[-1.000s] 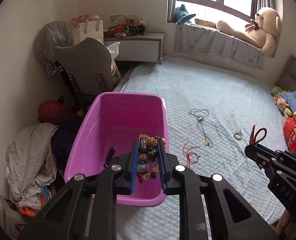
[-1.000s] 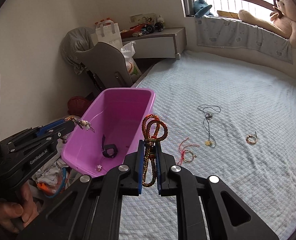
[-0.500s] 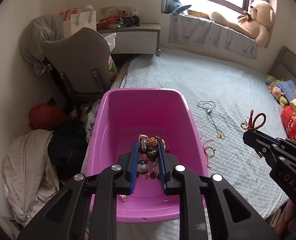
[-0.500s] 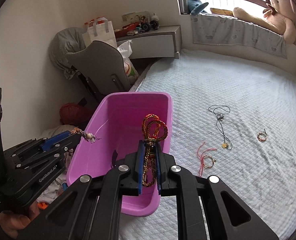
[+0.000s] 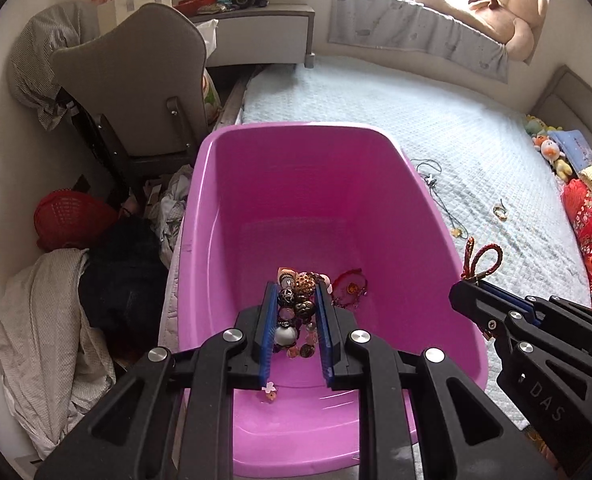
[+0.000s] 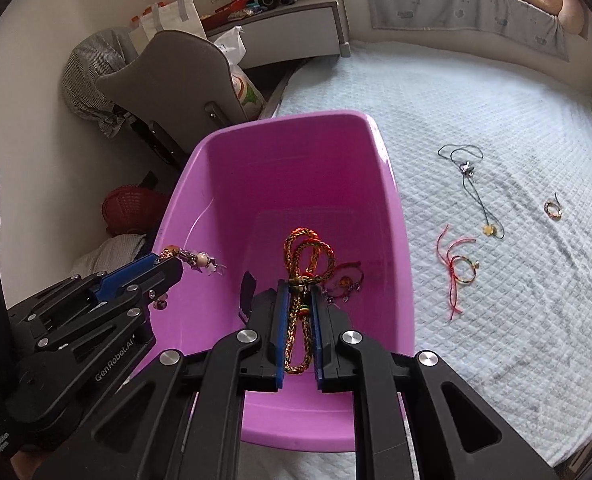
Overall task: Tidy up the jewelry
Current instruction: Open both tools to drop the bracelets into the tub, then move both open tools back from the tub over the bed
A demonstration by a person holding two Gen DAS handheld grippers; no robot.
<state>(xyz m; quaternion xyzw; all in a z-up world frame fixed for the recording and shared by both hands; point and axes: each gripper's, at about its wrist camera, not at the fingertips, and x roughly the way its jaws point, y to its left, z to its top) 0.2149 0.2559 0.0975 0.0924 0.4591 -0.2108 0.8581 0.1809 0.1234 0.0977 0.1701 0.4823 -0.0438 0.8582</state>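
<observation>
A purple plastic bin (image 5: 436,236) (image 6: 392,200) stands on the bed's left edge. My left gripper (image 5: 296,300) is shut on a beaded bracelet (image 5: 296,312) and holds it over the bin; it also shows in the right wrist view (image 6: 168,266). My right gripper (image 6: 299,292) is shut on a braided orange-red cord bracelet (image 6: 306,252), also above the bin; it shows in the left wrist view (image 5: 462,294). A red bracelet (image 5: 350,286) (image 6: 346,278) and a small flower charm (image 5: 270,389) lie in the bin.
On the pale blue bedspread lie a dark cord necklace (image 6: 472,176), a red string bracelet (image 6: 458,266) and a small bracelet (image 6: 552,209). A grey chair (image 5: 136,80), a red basket (image 5: 70,220) and piled clothes (image 5: 48,320) stand left of the bed. Soft toys line the right side.
Both grippers have moved left and forward, from beside the bin to directly over its inside, each still holding its bracelet.
</observation>
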